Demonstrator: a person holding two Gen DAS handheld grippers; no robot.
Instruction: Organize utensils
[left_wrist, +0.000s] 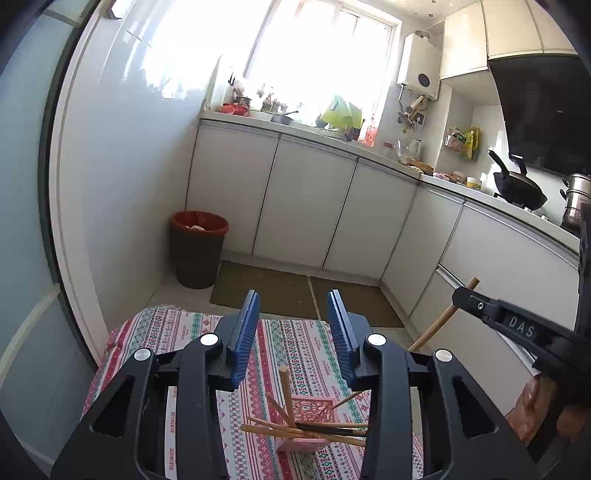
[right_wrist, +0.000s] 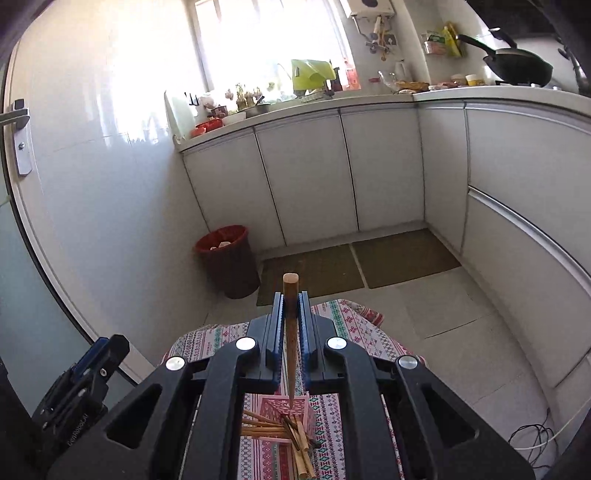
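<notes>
A pink lattice utensil holder (right_wrist: 286, 408) stands on a patterned tablecloth (left_wrist: 295, 343), which serves as the reference point. Several wooden chopsticks (left_wrist: 306, 430) sit in and across the holder's mouth, splayed at differing angles, with one dark chopstick (left_wrist: 332, 426) among them. Directly above the holder, the right gripper (right_wrist: 291, 321) is clamped on a single brown wooden chopstick (right_wrist: 290, 332); its blunt end projects past the blue pads (right_wrist: 277, 325) and its tapered tip points down at the holder's top edge, contact undetermined. The left gripper (left_wrist: 293, 332) sits over the cloth on the near side of the holder, jaws set wide apart with nothing between them. Beyond the cloth's far edge, a dark waste bin with red liner (left_wrist: 198, 249) stands on the floor against the wall, beside two brown floor mats (left_wrist: 266, 290) lying before white base cabinets (left_wrist: 306, 203)
</notes>
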